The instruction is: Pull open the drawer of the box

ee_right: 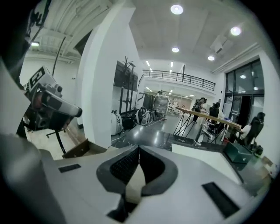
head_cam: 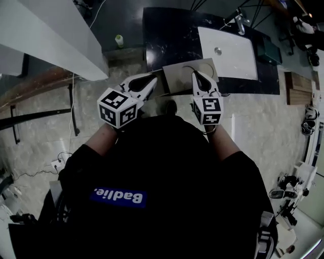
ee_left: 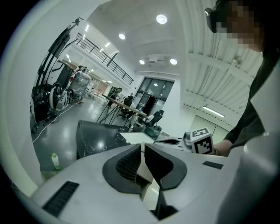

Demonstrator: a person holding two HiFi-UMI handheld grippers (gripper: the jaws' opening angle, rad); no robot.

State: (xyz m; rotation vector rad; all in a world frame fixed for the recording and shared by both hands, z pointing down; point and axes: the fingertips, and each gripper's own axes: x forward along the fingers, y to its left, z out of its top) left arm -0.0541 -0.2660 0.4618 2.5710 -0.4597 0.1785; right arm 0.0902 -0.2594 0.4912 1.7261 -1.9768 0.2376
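- White, empty, jaws pressed together: left gripper (head_cam: 150, 80), held out in front.
- Same for right gripper (head_cam: 195, 75), alongside, near the tan box (head_cam: 174, 76).

This is a big, open lab or workshop hall: beyond the white pillar (ee_right: 107, 83) stand a railed mezzanine (ee_right: 179, 78) and a long trestle workbench (ee_right: 210, 117) on polished floor (ee_right: 151, 131), with recessed ceiling lights (ee_right: 176, 9) above it.
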